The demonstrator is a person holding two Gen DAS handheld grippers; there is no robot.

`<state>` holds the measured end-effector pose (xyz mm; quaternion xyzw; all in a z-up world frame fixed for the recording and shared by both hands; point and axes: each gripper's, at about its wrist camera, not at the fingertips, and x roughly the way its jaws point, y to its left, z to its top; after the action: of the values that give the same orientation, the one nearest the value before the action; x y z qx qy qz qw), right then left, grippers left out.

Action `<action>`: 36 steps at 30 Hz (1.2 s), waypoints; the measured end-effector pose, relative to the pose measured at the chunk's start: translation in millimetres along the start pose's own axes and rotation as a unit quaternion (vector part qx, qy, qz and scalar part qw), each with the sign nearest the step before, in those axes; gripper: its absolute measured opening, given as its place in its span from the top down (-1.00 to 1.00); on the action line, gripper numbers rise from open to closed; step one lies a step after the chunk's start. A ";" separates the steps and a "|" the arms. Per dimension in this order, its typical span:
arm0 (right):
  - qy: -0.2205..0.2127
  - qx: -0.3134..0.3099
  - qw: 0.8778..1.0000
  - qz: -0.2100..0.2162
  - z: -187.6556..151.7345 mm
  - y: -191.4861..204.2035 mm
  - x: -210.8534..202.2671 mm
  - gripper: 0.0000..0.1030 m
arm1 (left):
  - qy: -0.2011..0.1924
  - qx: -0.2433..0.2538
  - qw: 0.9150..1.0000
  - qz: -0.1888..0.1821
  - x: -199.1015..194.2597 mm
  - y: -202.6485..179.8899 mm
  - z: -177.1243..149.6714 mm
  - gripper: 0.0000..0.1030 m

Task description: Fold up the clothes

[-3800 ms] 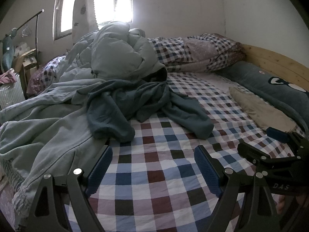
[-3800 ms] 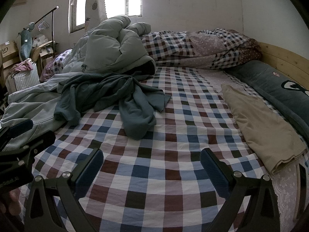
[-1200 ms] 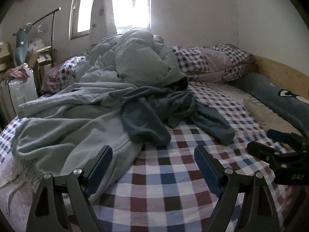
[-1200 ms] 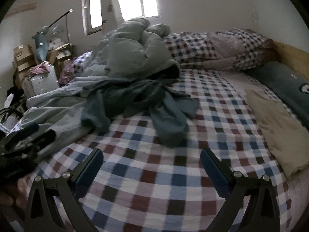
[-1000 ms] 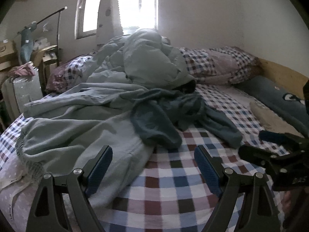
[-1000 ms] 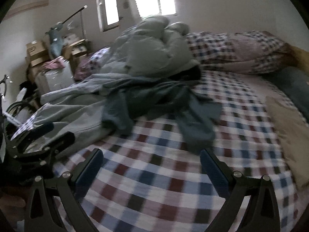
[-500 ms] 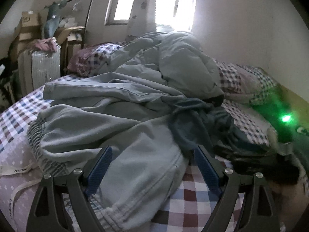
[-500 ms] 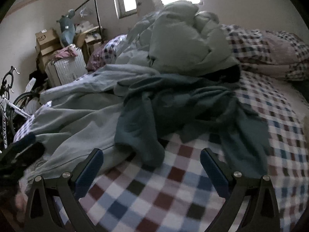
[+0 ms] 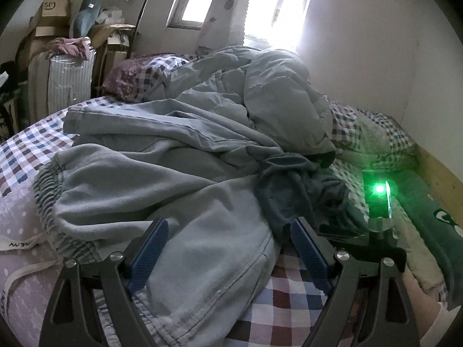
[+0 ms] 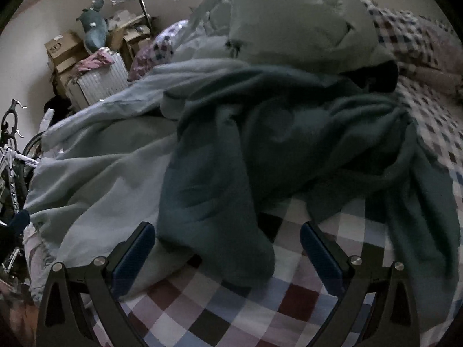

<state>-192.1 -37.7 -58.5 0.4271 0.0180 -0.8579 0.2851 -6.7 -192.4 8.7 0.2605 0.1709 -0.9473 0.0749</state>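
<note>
A pale blue-grey pair of sweatpants [image 9: 162, 196] lies crumpled across the checked bedsheet [image 9: 292, 297], its elastic waistband at the left. A dark teal garment [image 10: 283, 150] is heaped over its right side; it also shows in the left wrist view [image 9: 301, 190]. My left gripper [image 9: 228, 248] is open, low over the pale trouser leg, which lies between its fingers. My right gripper [image 10: 227, 248] is open too, with a hanging fold of the teal garment between its fingers. The pale sweatpants [image 10: 95, 179] lie to the left there.
A bulky grey-green duvet [image 9: 277, 98] is piled behind the clothes. Checked pillows [image 9: 373, 133] lie at the headboard. The right gripper's body with a green light [image 9: 379, 202] is at the right. A white suitcase [image 9: 66, 81], boxes and a bicycle [image 10: 11, 150] stand left of the bed.
Both grippers have moved left and forward, down close to the clothes pile. The garments now lie between the open fingers; both grippers stay open.
</note>
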 end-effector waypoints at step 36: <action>-0.075 0.000 0.997 -0.032 -58.8 -20.5 -126.3 0.76 | 0.005 0.078 0.995 -0.057 3.0 -63.7 -15.8 -0.99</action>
<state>-100.3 55.5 -6.3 0.3609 0.0100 -0.8962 0.2578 -16.6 -127.6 12.4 0.2605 0.1118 -0.9590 -0.0004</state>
